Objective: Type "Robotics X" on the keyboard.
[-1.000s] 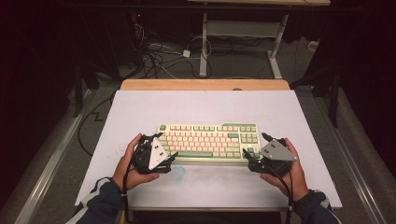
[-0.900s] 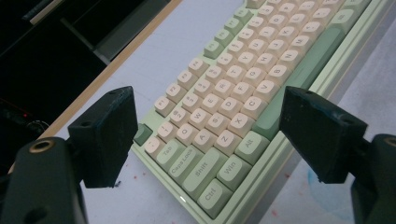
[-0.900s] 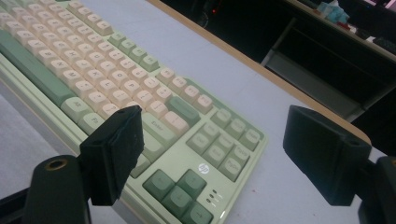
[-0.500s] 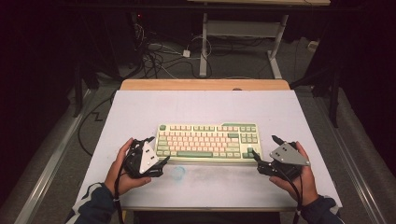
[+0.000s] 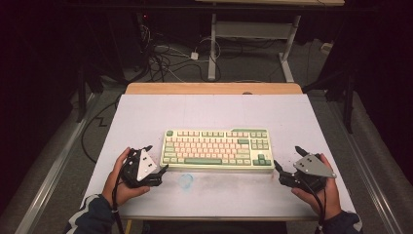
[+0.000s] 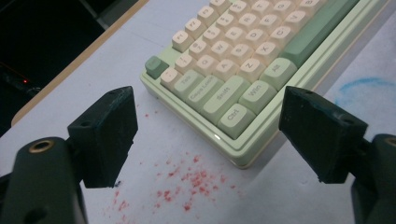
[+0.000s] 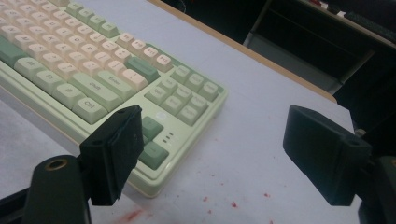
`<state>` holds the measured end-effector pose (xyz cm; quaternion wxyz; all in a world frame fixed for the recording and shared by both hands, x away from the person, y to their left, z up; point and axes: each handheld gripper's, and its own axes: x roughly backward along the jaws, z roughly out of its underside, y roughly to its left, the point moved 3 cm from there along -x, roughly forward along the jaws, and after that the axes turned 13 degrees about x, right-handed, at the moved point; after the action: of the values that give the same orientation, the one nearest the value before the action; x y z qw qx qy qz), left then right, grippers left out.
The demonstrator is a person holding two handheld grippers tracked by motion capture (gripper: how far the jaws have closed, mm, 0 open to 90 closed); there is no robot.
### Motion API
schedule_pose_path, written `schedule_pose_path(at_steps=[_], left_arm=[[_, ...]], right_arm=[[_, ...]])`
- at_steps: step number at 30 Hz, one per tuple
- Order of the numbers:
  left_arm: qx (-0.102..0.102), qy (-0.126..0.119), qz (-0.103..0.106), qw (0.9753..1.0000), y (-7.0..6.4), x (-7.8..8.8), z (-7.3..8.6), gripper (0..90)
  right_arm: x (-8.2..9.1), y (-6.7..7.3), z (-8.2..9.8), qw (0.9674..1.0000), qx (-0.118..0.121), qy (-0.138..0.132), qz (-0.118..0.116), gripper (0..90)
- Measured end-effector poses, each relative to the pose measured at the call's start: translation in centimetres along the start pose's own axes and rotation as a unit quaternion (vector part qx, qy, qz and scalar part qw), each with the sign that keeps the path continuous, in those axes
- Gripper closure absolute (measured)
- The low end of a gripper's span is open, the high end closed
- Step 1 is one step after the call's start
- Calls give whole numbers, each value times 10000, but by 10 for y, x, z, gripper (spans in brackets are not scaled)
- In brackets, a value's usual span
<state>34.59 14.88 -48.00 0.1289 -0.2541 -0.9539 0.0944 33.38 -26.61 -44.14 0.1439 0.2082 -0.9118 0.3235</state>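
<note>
Lying at the centre of the high view, a green and cream mechanical keyboard [image 5: 217, 149] is set flat on the white table cover [image 5: 146, 117], its long side parallel to the near table edge. The left gripper [image 5: 157, 160] is held at the lower left of that frame, just off the keyboard's left end, and the right gripper [image 5: 287, 163] at the lower right, just off its right end; neither is seen touching it.

In the left gripper view the two black jaws are spread wide and nothing is held between them. The keyboard's near left corner [image 6: 243, 93] is framed in the gap, in the upper middle and right of the picture. Key legends can be read there: Ctrl, Win, Alt, Shift, Caps Lock and Tab, and the letters Z, X and C. Red specks [image 6: 196, 179] are scattered on the cover at lower centre, and a blue smear [image 6: 362, 88] is seen at the right edge.

In the right gripper view the jaws are likewise released and wide apart. The keyboard's right end [image 7: 140, 93] is shown at the upper left, with Shift and Ctrl legible and three small indicator marks [image 7: 169, 137] beside the arrow keys. No brand name can be made out.
</note>
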Motion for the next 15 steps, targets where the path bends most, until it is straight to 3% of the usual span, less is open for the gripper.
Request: schedule_pose_path(at_steps=[8,12,15], left_arm=[[105,164,-108,9998,14,5,9,182],[263,197,-182,9993,21,9,11,182],[219,276,-252,9991,23,9,15,182]], right_arm=[[3,-10,20,9995,-127,244,136,211],[4,-13,32,9988,-284,369,172,214],[4,-12,41,9981,-393,457,139,215]])
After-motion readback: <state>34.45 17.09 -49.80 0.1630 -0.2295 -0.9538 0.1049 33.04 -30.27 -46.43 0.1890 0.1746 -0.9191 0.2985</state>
